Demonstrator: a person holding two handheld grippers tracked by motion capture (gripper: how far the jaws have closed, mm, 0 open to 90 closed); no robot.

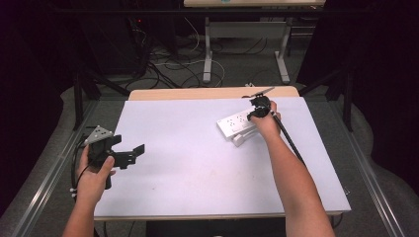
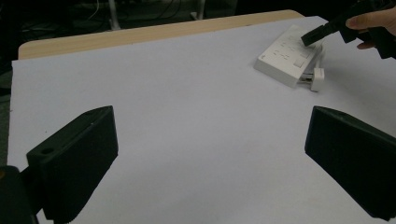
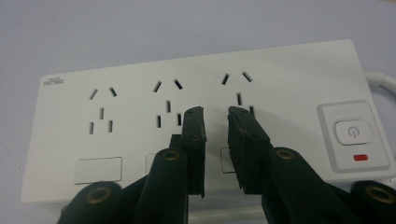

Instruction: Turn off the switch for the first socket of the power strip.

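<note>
White plastic power strip (image 1: 237, 123) lies near the far right corner of the table (image 1: 197, 163), its long axis slanting toward that far edge. Right gripper (image 3: 215, 112) hangs just above its face between 2 socket groups, jaws narrow with a small gap, holding nothing. Left gripper (image 1: 129, 154) waits wide open and empty, well apart near the left edge, so the right hand is nearer.
</note>
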